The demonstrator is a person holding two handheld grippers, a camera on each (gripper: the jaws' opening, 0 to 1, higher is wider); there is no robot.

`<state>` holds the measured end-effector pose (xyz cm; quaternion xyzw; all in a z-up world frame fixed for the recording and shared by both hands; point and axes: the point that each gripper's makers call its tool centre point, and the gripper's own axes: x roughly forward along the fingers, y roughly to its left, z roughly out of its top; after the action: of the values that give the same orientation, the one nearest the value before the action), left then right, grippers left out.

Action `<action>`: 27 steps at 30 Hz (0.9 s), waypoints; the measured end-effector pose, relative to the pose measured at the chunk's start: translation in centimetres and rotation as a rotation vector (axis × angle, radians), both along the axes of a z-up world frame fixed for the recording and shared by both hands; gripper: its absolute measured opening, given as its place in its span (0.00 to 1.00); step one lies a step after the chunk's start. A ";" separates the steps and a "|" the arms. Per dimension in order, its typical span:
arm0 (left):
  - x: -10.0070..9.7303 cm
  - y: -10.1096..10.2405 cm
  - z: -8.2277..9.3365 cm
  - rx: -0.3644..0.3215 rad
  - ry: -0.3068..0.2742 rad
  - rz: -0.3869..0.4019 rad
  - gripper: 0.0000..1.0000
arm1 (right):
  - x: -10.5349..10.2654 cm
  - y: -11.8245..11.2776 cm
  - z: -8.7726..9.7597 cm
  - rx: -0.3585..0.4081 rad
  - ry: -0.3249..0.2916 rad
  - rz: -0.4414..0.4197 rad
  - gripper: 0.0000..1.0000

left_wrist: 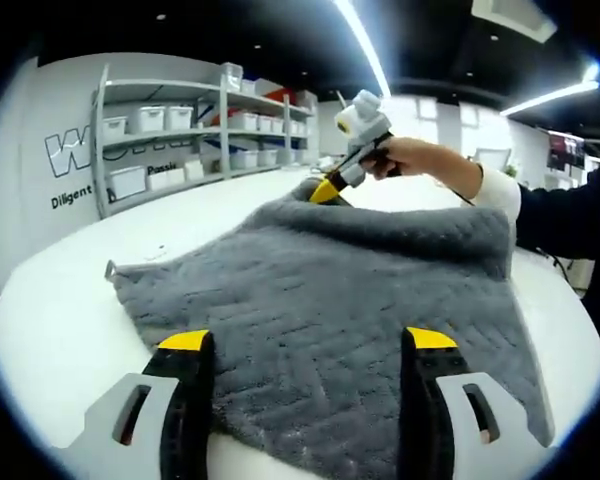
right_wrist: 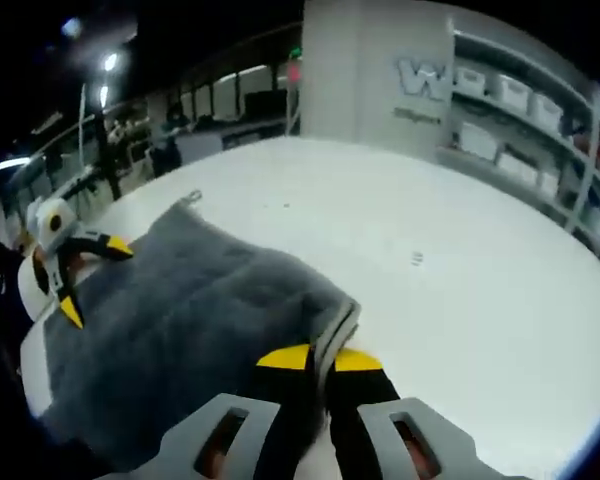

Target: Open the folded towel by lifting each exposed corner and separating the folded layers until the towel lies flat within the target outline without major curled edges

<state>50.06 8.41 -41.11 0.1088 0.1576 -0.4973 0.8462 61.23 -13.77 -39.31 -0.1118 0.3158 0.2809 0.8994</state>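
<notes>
So the grey towel (left_wrist: pixel 330 300) is lying spread on the white bench (left_wrist: pixel 70 300), mostly flat with a quilted zigzag texture, and there's a little hanging loop sticking out at its left corner. In the left gripper view, the left hand-held gripper (left_wrist: pixel 310 345) hovers at the near edge of the towel with its yellow-tipped jaws spread wide apart, nothing between them, the fabric just sitting underneath. At the far side, the right hand-held gripper (left_wrist: pixel 330 190) has the far edge pinched and raised into a bit of a ridge, with a person's hand (left_wrist: pixel 420 158) and dark sleeve behind it. The right gripper view backs that up: the right hand-held gripper (right_wrist: pixel 320 358) has its jaws closed down tight on a folded edge of the towel (right_wrist: pixel 180 320), several layers showing in the pinch. The left hand-held gripper (right_wrist: pixel 90 275) shows up on the left of that view, jaws wide. Shelves (left_wrist: pixel 190 130) with white bins stand along the far wall.
</notes>
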 end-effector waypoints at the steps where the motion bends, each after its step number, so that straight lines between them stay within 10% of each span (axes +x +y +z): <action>1: -0.1 0.0 0.0 0.001 0.000 0.000 0.75 | 0.0 -0.2 -0.1 -0.007 -0.003 0.002 0.00; 17: 1.0 0.4 0.1 0.002 0.002 0.002 0.75 | 1.4 -2.1 2.6 -0.156 -0.130 0.015 0.00; 27: 0.9 0.2 0.2 0.003 0.000 0.001 0.75 | 2.0 -2.7 0.9 -0.224 -0.114 0.000 0.00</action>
<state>50.97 8.63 -40.93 0.1100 0.1586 -0.4966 0.8462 63.21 -16.52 -38.44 -0.2275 0.2934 0.2370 0.8977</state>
